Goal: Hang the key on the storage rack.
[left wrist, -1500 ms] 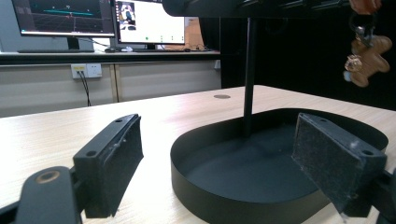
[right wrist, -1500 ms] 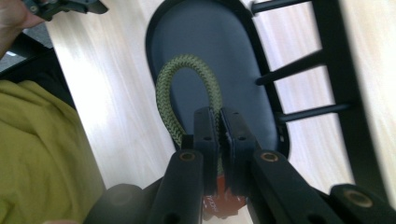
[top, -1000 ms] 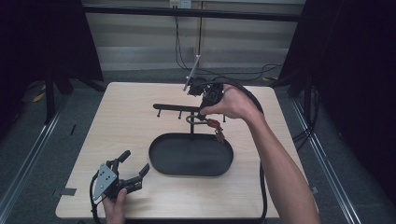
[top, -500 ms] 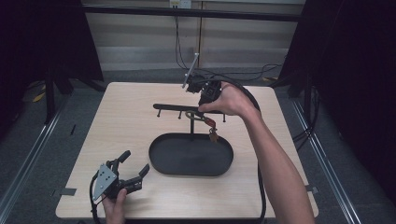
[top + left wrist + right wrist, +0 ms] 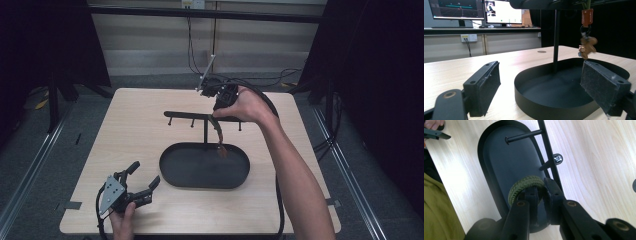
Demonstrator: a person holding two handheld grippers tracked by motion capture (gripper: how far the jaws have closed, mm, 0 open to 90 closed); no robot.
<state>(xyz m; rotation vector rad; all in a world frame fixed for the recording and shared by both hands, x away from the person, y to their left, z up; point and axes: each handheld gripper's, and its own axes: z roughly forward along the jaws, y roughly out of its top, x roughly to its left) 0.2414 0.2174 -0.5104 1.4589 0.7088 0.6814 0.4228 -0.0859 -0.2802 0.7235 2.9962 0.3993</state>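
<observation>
A black oval tray (image 5: pixel 172 177) carries an upright post (image 5: pixel 205 131) topped by a cross bar (image 5: pixel 185 115) with short pegs. My right gripper (image 5: pixel 216 116) is at the bar's right part, shut on the green cord loop (image 5: pixel 517 188) of a keychain. Its brown tag and charm (image 5: pixel 221 149) dangle over the tray's far right side. In the left gripper view the charm (image 5: pixel 587 47) hangs beside the post (image 5: pixel 556 37). My left gripper (image 5: pixel 145 172) rests low near the table's front left, open, its pads (image 5: pixel 485 83) framing the tray's rim (image 5: pixel 549 106).
The light wooden table (image 5: pixel 135 125) has bare room to the left and right of the tray. Cables trail on the floor behind the table's far edge. Two monitors (image 5: pixel 456 10) stand on a bench beyond the table in the left gripper view.
The right gripper has shifted slightly left along the bar, and the hanging keychain has swung left and lower toward the post. The left gripper has stayed put.
</observation>
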